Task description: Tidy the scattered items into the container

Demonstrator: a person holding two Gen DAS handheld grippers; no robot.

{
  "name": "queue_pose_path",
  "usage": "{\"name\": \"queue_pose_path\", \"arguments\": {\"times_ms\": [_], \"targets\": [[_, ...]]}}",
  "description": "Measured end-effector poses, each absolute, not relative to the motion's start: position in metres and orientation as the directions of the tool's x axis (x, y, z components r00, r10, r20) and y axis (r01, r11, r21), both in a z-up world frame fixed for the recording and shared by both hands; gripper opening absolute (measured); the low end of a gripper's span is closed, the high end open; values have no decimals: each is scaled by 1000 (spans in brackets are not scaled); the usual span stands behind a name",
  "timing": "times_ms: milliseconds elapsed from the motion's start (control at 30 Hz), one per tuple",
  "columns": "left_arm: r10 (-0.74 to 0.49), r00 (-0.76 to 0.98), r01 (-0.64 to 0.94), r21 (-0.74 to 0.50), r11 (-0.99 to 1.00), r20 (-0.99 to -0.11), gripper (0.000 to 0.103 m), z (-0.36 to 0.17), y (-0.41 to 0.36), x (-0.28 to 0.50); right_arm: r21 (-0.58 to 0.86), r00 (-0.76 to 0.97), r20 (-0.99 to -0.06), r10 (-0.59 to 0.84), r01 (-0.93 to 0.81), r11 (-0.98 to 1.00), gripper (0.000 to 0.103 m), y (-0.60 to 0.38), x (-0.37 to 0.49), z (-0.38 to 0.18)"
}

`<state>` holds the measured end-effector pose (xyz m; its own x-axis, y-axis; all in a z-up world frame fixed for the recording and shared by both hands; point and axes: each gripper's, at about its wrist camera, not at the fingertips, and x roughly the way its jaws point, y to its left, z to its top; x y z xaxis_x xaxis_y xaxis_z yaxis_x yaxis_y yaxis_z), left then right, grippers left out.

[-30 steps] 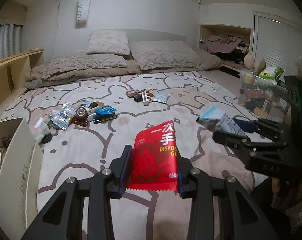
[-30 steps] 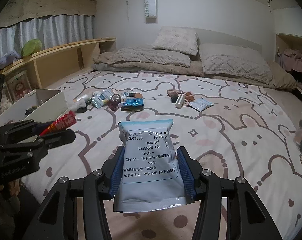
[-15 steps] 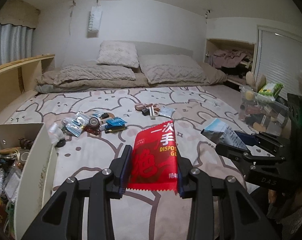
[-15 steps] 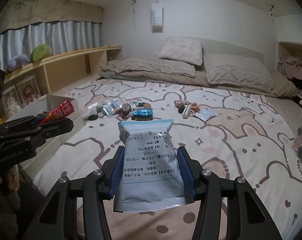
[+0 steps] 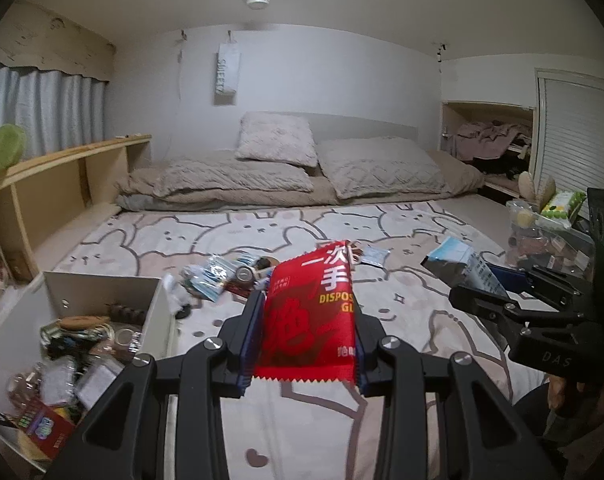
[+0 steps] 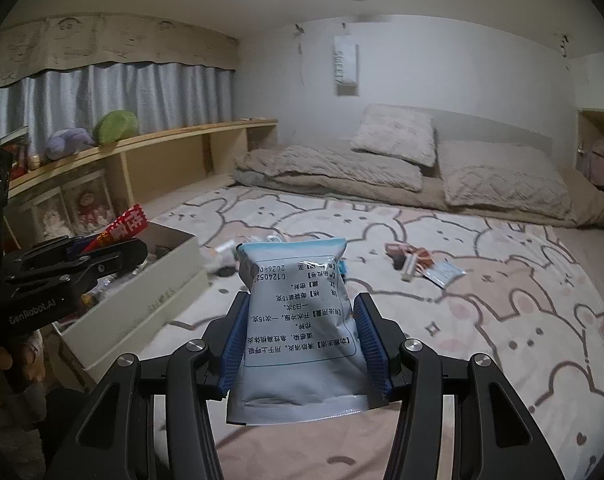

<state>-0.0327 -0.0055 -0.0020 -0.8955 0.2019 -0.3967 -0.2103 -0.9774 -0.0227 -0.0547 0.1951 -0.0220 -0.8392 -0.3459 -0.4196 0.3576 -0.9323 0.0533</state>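
Observation:
My left gripper (image 5: 305,344) is shut on a red packet (image 5: 309,312) printed with white characters, held upright above the bed. In the right wrist view the same gripper (image 6: 114,248) and red packet (image 6: 124,226) hang over the box. My right gripper (image 6: 302,344) is shut on a pale blue-grey sachet (image 6: 298,320) with black print; it also shows in the left wrist view, the sachet (image 5: 461,264) sticking out of the gripper at the right. The white open box (image 5: 158,304) stands at the bed's left edge, with several small items inside.
Several loose packets and small items (image 5: 222,276) lie in a heap on the bunny-print bedcover beside the box. Another small cluster (image 6: 421,266) lies further right. Pillows and a folded blanket sit at the head. A wooden shelf (image 6: 142,148) runs along the left; a clear bin (image 5: 541,232) stands right.
Both grippers have risen and drawn back from the bed, each keeping its packet. The white box has come further into view at the left, and the left gripper now hangs nearer it.

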Motion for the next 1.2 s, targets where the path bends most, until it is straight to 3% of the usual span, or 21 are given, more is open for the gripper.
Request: {"name": "queue_pose_path", "arguments": {"times_ms": [500,1200], "targets": [[107,-925,-106,-24,-994,-363,37,18,-59,-12,69,-803,-381,-458,469,-880,53,150,-56,6],[-10,-936,18,-17,-1000,-352,37,25,-123,9,103,-720,-397,-569,581,-807,53,97,-63,9]]}}
